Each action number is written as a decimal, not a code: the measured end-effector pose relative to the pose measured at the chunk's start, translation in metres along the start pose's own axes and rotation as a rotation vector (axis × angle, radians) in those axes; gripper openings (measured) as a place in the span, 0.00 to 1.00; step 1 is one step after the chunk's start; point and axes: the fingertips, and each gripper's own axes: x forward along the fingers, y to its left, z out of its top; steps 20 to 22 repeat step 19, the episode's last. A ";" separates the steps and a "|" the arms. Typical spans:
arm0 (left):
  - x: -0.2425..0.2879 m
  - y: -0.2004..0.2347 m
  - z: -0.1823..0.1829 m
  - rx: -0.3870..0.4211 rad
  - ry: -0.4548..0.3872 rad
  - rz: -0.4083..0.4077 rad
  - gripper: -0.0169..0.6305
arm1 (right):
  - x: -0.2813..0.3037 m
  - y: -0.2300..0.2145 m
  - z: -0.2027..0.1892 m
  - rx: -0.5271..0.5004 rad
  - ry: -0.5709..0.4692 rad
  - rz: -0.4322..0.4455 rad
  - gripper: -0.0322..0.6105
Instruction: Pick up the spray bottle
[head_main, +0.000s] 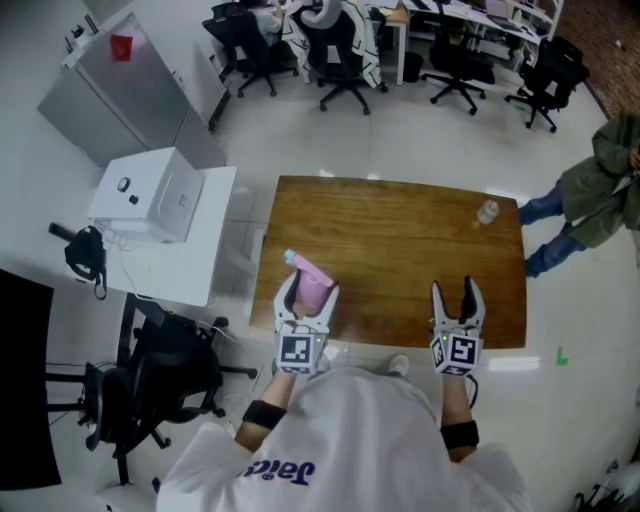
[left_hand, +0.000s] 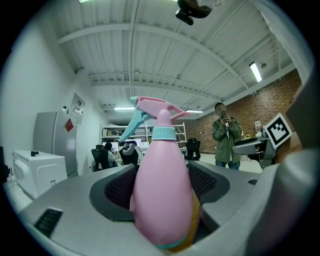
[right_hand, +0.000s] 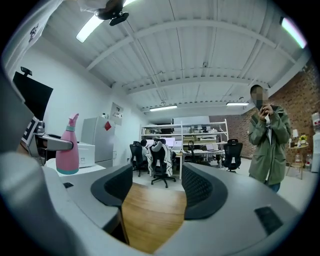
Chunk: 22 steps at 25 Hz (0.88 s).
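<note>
A pink spray bottle (head_main: 316, 287) with a teal collar and trigger stands upright between the jaws of my left gripper (head_main: 312, 291), over the front left of the wooden table (head_main: 400, 250). In the left gripper view the bottle (left_hand: 162, 190) fills the gap and both pads (left_hand: 119, 187) press its body, so that gripper is shut on it. Seen from the right gripper view, the bottle (right_hand: 67, 152) is held at the far left; whether its base touches the table is hidden. My right gripper (head_main: 457, 297) hovers at the front right edge, open, with only tabletop (right_hand: 150, 215) between its jaws.
A small clear bottle (head_main: 487, 212) lies near the table's far right corner. A white cabinet with a box (head_main: 150, 195) stands left of the table, a black chair (head_main: 150, 380) nearer me. A person in a green jacket (head_main: 600, 190) stands at the right.
</note>
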 end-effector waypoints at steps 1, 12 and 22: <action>0.000 0.000 0.000 -0.002 -0.001 -0.001 0.56 | 0.001 -0.001 -0.002 -0.003 0.003 -0.004 0.53; 0.013 -0.001 -0.007 -0.011 0.025 -0.015 0.56 | 0.007 -0.010 0.000 -0.009 -0.001 -0.034 0.53; 0.034 -0.001 -0.003 0.003 0.016 -0.034 0.56 | 0.020 -0.005 0.006 -0.005 0.007 -0.009 0.53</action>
